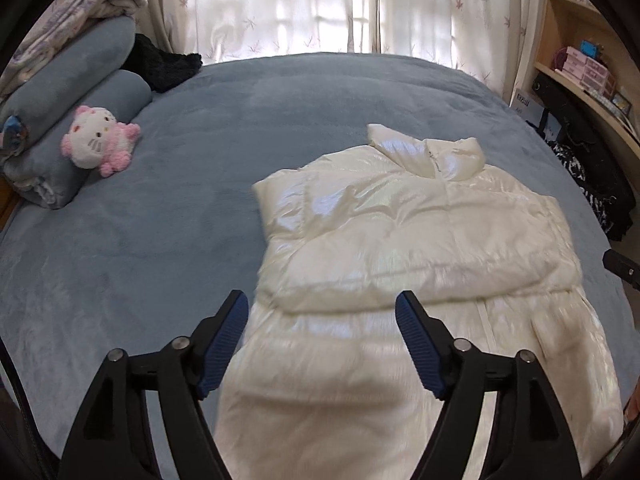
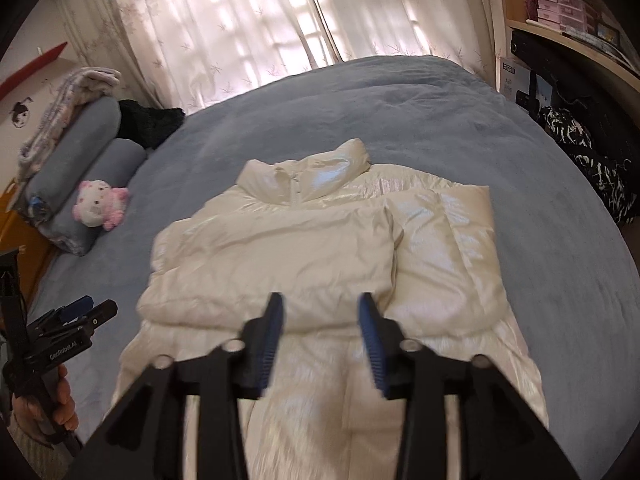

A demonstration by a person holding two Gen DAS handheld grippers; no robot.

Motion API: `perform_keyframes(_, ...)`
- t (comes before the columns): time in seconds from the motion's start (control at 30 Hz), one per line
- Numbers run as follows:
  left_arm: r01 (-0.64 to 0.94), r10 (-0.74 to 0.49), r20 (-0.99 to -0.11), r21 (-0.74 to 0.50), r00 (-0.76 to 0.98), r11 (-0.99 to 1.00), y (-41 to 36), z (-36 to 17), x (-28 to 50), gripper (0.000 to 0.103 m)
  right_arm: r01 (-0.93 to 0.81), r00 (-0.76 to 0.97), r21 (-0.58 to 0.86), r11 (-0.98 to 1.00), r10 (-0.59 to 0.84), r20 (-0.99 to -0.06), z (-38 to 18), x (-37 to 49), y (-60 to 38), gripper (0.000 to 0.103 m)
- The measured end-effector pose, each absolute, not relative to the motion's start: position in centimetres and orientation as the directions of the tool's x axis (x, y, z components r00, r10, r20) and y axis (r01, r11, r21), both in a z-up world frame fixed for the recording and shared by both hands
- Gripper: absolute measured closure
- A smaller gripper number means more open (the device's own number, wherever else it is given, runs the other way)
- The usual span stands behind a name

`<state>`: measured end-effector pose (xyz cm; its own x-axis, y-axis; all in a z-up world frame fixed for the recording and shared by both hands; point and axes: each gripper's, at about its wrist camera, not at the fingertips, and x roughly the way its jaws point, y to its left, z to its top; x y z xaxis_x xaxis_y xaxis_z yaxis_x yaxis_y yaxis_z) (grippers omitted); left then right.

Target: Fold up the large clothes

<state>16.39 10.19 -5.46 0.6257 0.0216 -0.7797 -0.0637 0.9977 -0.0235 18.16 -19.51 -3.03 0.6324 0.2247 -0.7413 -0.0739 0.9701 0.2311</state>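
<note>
We see the glossy white puffer jacket flat on the blue fleece-covered bed, sleeves folded across; left claw and right claw both released above its hem; pink-white plush cat near the rolled blue blankets, well apart.

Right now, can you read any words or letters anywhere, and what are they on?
"GenRobot.AI" on the left gripper body.
White box by the shelf: print too blurred to read.
Pink boxes on the shelf: labels too small.
White puffer jacket: no readable text.
</note>
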Motion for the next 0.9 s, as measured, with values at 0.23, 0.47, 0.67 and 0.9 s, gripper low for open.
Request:
perform_keyframes(0.23,-0.047,-0.002,-0.786,-0.039,0.618,0.998,13.1,-5.0,9.5,0.022,-0.12,0.636,0.211,0.97,0.238,-0.734,-1.7,12.2,-21.1,0.049)
perform_keyframes(0.47,-0.025,-0.079,-0.846,-0.109,0.528,0.994,16.3,-8.3,4.2,0.022,-0.127,0.606,0.212,0.969,0.246,-0.757,-3.0,7.7,-24.9,0.034)
perform_keyframes(0.67,-0.035,-0.172,-0.894,-0.204,0.414,0.978,19.7,-13.2,1.0,0.022,-0.005,0.544,0.224,0.975,0.191,-0.817,-5.8,4.3,-31.5,0.034)
perform_keyframes(0.9,-0.11,-0.332,-0.876,-0.39,0.35,0.914,22.6,-17.2,-1.2,0.022,0.163,0.444,0.309,0.937,0.21,-0.871,-10.8,0.8,-37.8,0.034)
